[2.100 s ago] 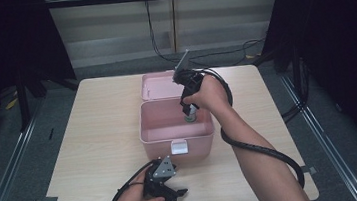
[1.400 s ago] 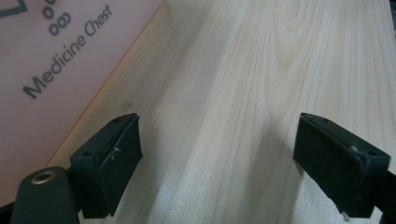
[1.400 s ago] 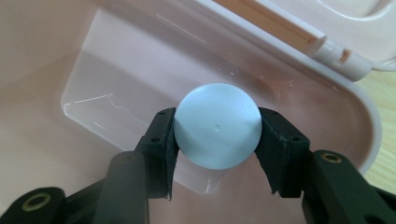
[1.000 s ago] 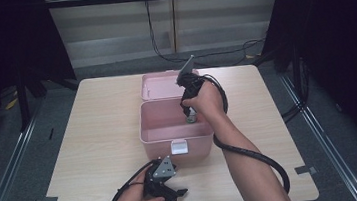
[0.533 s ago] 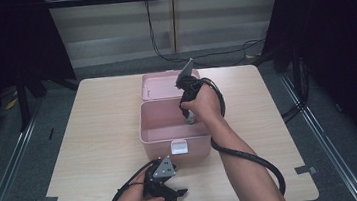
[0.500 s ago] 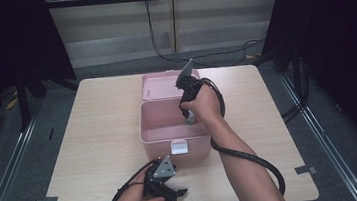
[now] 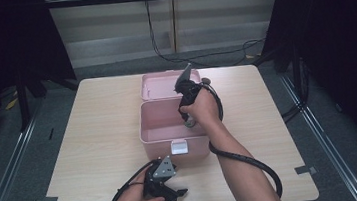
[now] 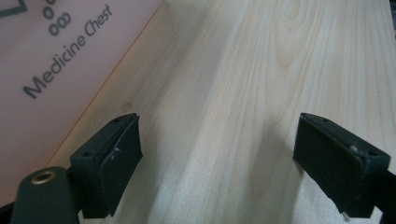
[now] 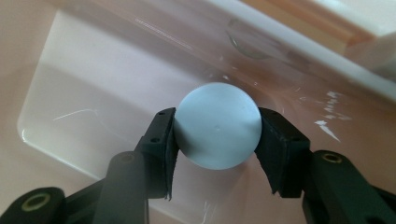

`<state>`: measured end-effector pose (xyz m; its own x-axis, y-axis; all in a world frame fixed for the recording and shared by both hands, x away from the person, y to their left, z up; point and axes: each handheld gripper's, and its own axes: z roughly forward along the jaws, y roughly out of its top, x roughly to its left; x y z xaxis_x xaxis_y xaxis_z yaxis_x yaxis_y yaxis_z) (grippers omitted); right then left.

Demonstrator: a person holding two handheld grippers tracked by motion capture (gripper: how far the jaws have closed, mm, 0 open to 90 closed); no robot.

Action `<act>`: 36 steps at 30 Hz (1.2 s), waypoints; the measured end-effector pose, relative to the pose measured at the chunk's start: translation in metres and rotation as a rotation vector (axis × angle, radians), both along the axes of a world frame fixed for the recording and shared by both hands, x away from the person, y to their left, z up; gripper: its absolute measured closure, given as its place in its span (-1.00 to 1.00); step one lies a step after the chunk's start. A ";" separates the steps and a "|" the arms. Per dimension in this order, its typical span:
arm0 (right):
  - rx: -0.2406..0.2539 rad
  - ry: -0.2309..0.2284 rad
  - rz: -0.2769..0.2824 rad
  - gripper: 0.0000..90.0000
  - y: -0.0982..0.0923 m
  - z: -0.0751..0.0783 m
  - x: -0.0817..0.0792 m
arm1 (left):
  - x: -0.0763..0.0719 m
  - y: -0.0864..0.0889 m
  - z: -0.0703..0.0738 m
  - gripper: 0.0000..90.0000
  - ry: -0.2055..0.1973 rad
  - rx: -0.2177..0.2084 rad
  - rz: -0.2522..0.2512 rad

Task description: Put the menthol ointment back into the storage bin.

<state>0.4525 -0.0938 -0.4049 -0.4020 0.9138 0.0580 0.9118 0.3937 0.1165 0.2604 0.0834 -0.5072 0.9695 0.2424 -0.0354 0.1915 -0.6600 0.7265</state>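
An open pink box [image 7: 164,147] marked "Medicine Chest" [image 8: 56,70] stands mid-table, its lid [image 7: 162,84] laid back behind it. My right gripper [image 7: 189,121] points down into the box near its right wall. In the right gripper view my right gripper [image 9: 215,133] is shut on a pale blue round cap [image 9: 217,123], which is held over the pink floor of the box [image 9: 84,102]. My left gripper [image 7: 179,195] rests on the table in front of the box. Its jaws [image 8: 233,158] stand wide open over bare wood, with the box's front wall beside the left pad [image 8: 114,158].
The light wooden table [image 7: 95,139] has free room left and right of the box. Black cables [image 7: 253,165] trail from both grippers across the table's front. Dark frames and floor cables surround the table.
My right hand has sunk a little deeper into the box, still with the round cap. The left gripper has kept still.
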 end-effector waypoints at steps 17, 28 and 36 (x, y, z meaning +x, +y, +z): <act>0.006 -0.006 0.008 0.11 0.001 -0.009 -0.001 | 0.000 0.000 0.000 -0.68 0.002 0.002 0.001; -0.002 -0.018 0.020 0.10 0.004 -0.013 -0.001 | 0.000 0.000 0.000 -0.68 0.000 0.000 0.000; -0.005 -0.015 0.028 0.10 0.005 -0.010 -0.002 | 0.000 0.000 0.000 -0.68 0.001 0.003 0.000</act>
<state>0.4504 -0.0889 -0.4149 -0.4279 0.9026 0.0470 0.8987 0.4195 0.1278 0.2603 0.0835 -0.5071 0.9696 0.2420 -0.0360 0.1923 -0.6625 0.7240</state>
